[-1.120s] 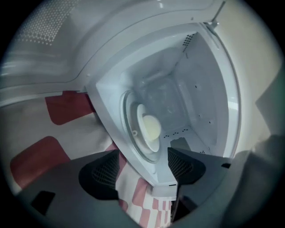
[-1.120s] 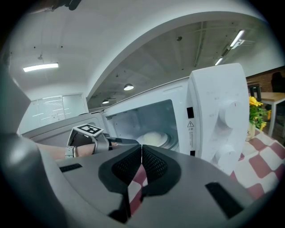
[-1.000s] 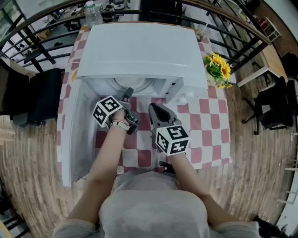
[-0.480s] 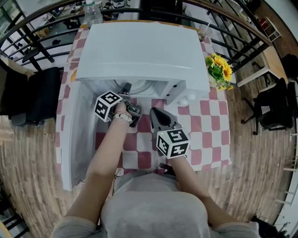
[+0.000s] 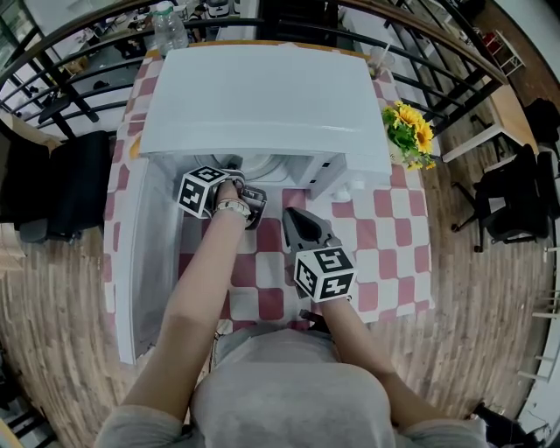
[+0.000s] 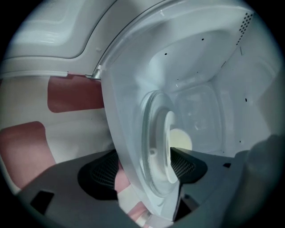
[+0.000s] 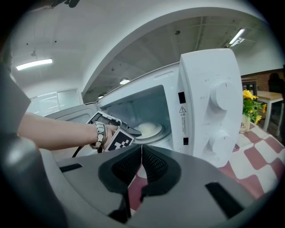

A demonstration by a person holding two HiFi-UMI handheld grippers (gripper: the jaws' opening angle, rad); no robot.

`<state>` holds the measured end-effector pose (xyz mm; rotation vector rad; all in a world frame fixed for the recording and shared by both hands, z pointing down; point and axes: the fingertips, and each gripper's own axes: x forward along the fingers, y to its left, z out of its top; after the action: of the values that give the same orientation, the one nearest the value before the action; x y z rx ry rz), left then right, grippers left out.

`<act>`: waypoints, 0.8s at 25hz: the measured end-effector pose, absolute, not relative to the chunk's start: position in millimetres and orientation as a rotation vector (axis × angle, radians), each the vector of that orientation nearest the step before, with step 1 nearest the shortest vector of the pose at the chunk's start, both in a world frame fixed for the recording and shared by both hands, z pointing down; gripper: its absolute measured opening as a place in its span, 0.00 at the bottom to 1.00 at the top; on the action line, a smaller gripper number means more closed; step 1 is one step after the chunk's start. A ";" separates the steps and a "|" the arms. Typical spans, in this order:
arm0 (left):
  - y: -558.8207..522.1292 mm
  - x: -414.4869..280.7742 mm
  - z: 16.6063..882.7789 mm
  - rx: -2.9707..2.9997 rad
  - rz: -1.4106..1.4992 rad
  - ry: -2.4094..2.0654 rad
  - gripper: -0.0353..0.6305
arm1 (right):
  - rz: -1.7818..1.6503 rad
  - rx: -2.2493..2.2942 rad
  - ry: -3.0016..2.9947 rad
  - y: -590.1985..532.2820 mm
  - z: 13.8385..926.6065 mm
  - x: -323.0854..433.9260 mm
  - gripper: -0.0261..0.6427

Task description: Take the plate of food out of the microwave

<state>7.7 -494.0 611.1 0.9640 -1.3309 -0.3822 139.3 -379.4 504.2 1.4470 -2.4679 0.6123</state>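
Note:
The white microwave point(image 5: 262, 96) stands on a red-and-white checked table with its door point(image 5: 144, 254) swung open to the left. Inside, a white plate point(image 7: 151, 132) carries a pale mound of food point(image 7: 149, 128). My left gripper point(image 5: 236, 169) reaches into the opening. Its jaws have just been opening and stand wide. In the left gripper view point(image 6: 142, 168) the plate point(image 6: 169, 147) and the microwave's front sill lie between the pads, which do not press on them. My right gripper point(image 5: 291, 215) hovers over the table before the microwave, shut point(image 7: 141, 162) on nothing.
A vase of yellow flowers point(image 5: 409, 131) stands at the table's right edge beside the microwave's control knobs point(image 7: 222, 95). A water bottle point(image 5: 168, 22) is behind the microwave. Dark chairs point(image 5: 79, 179) and a railing surround the table.
My left gripper has pushed further away from me into the microwave's opening and has rolled. The right gripper has stayed in place.

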 end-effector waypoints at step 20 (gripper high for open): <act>-480.9 7.6 608.5 0.985 -0.403 -1.262 0.47 | 0.589 1.440 -2.488 -369.6 498.4 130.0 0.08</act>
<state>7.6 -480.9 608.5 0.9855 -1.2616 -0.4029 130.0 -369.6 498.4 1.4405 -2.4879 0.5885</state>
